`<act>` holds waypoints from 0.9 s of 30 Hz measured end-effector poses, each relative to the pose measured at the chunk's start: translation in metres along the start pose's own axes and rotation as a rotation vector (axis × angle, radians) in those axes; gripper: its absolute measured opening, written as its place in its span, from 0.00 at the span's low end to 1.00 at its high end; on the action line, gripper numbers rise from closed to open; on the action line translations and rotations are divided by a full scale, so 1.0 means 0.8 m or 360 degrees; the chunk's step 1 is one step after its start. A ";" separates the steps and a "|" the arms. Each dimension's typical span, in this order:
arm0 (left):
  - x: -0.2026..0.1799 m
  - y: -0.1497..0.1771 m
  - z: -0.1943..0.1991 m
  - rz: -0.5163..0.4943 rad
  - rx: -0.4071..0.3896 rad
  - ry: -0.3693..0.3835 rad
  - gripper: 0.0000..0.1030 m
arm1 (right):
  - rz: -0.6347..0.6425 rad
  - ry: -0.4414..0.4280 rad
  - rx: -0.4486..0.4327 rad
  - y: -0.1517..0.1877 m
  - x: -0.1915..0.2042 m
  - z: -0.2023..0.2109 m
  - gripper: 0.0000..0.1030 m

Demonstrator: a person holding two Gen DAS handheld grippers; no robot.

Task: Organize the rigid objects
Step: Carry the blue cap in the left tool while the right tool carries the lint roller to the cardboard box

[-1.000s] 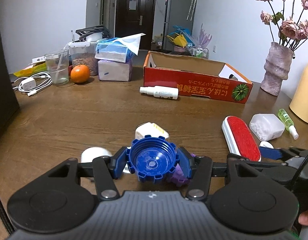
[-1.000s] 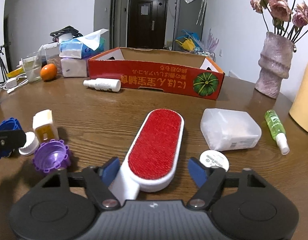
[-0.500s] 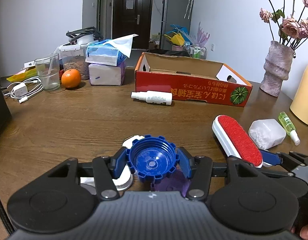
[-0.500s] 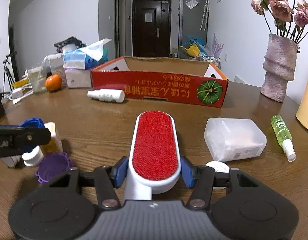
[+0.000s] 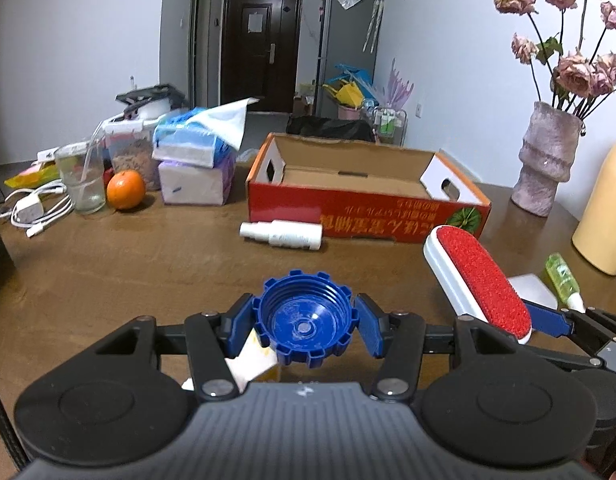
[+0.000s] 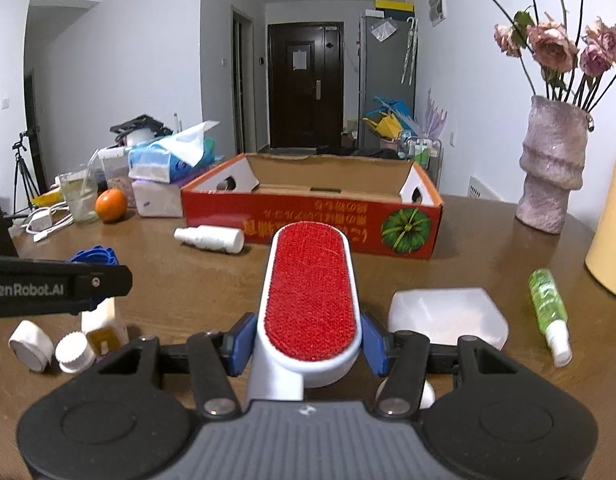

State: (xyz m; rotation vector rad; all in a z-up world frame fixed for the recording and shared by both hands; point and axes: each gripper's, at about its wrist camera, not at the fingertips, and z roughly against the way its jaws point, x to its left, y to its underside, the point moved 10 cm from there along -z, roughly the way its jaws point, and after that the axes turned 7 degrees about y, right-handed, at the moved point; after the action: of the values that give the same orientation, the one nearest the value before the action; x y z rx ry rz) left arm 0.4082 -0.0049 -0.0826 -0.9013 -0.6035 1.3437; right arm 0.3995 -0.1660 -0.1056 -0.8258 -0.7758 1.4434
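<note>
My left gripper [image 5: 306,322] is shut on a blue ridged cap [image 5: 306,316] and holds it above the wooden table [image 5: 148,256]. My right gripper [image 6: 309,336] is shut on a white lint brush with a red pad [image 6: 309,292], lifted off the table; the brush also shows in the left wrist view [image 5: 481,280]. An open red cardboard box [image 6: 311,216] stands ahead, its inside bare. A white spray bottle [image 6: 210,239] lies in front of it.
A clear plastic box [image 6: 447,316] and a green spray bottle [image 6: 547,308] lie at the right. Small white caps [image 6: 74,352] and a white-yellow bottle [image 6: 104,324] lie at the left. A vase [image 6: 551,168], tissue packs [image 5: 196,160], an orange [image 5: 126,189] and a glass [image 5: 82,176] stand around.
Both grippers have risen from the table with their objects. The right gripper closed on the lint brush and lifted it. The view has moved toward the red box.
</note>
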 end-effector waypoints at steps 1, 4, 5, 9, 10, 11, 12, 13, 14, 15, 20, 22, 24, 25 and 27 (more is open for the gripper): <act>-0.003 -0.004 -0.001 -0.0004 -0.0007 0.0000 0.54 | -0.0001 0.0004 -0.0008 -0.003 -0.002 0.000 0.53; -0.012 -0.015 -0.008 -0.0004 -0.0020 0.0005 0.54 | -0.0005 0.0023 -0.0037 -0.017 -0.012 -0.002 0.53; -0.015 -0.019 -0.010 -0.0003 -0.0024 0.0006 0.54 | -0.0007 0.0029 -0.0044 -0.022 -0.015 -0.003 0.53; -0.027 -0.032 -0.022 -0.0012 -0.0034 0.0013 0.54 | -0.0010 0.0039 -0.0061 -0.036 -0.025 -0.009 0.53; -0.029 -0.035 -0.024 -0.0012 -0.0036 0.0014 0.54 | -0.0013 0.0043 -0.0064 -0.039 -0.027 -0.011 0.53; -0.031 -0.038 -0.028 -0.0010 -0.0040 0.0016 0.54 | -0.0021 0.0048 -0.0068 -0.043 -0.030 -0.013 0.53; -0.033 -0.041 -0.031 -0.0009 -0.0044 0.0017 0.54 | -0.0029 0.0051 -0.0071 -0.047 -0.033 -0.015 0.53; -0.034 -0.044 -0.034 -0.0009 -0.0047 0.0016 0.54 | -0.0038 0.0054 -0.0076 -0.050 -0.035 -0.018 0.53; -0.036 -0.047 -0.038 -0.0009 -0.0049 0.0011 0.54 | -0.0049 0.0057 -0.0082 -0.054 -0.037 -0.021 0.53; -0.037 -0.050 -0.042 -0.0010 -0.0051 0.0008 0.54 | -0.0057 0.0058 -0.0086 -0.058 -0.040 -0.023 0.53; -0.039 -0.067 -0.060 0.0011 -0.0058 -0.0006 0.54 | -0.0084 0.0063 -0.0078 -0.072 -0.048 -0.039 0.53; -0.040 -0.075 -0.065 0.0017 -0.0073 -0.0016 0.54 | -0.0091 0.0064 -0.0074 -0.076 -0.050 -0.045 0.53; -0.040 -0.084 -0.070 0.0028 -0.0091 -0.0021 0.54 | -0.0094 0.0065 -0.0072 -0.081 -0.052 -0.051 0.53; -0.040 -0.088 -0.073 0.0033 -0.0099 -0.0024 0.54 | -0.0096 0.0065 -0.0072 -0.083 -0.052 -0.054 0.53; -0.039 -0.096 -0.079 0.0043 -0.0114 -0.0034 0.54 | -0.0100 0.0064 -0.0073 -0.088 -0.054 -0.059 0.53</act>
State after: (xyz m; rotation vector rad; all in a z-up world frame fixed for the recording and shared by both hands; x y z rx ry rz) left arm 0.4974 -0.0473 -0.0490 -0.9571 -0.6615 1.3644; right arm 0.4770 -0.2074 -0.0684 -0.8560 -0.7999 1.3538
